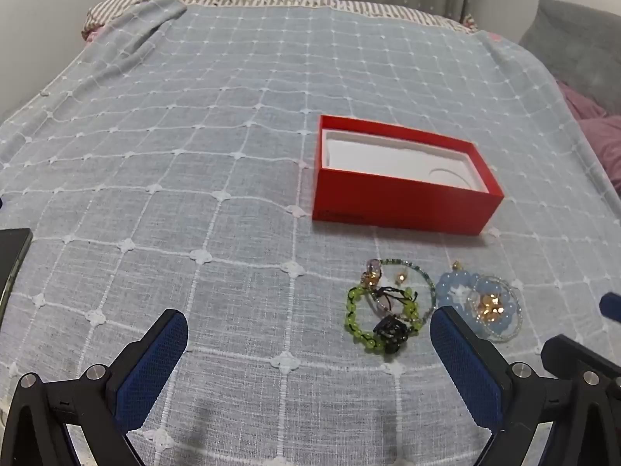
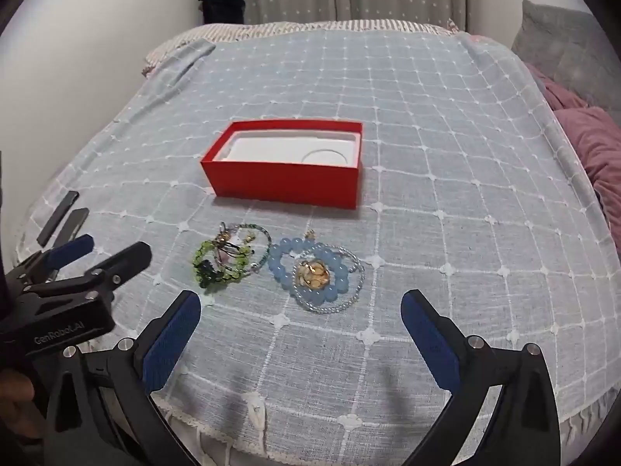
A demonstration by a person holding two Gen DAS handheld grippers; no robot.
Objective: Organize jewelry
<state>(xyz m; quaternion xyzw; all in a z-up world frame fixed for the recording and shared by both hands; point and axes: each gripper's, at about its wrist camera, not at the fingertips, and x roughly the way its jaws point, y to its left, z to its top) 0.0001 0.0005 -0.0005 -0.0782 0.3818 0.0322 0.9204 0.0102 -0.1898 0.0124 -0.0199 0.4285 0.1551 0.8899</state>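
An open red box [image 1: 403,198] [image 2: 285,180] with a white insert sits on the blue checked bedspread. In front of it lies a pile of jewelry: a green bead bracelet [image 1: 382,318] [image 2: 217,264] tangled with a thin beaded one and small gold pieces, and a light blue bead bracelet [image 1: 477,303] [image 2: 310,272] with a gold piece inside. My left gripper [image 1: 308,334] is open and empty, left of the pile. My right gripper [image 2: 300,318] is open and empty, just in front of the blue bracelet. The left gripper also shows in the right wrist view [image 2: 112,248].
A dark phone [image 1: 11,256] lies at the bed's left edge; two dark flat items [image 2: 62,219] show there in the right wrist view. A grey cushion [image 2: 566,50] and purple bedding [image 2: 594,147] lie to the right. The bedspread's fringed front edge [image 2: 271,423] is close.
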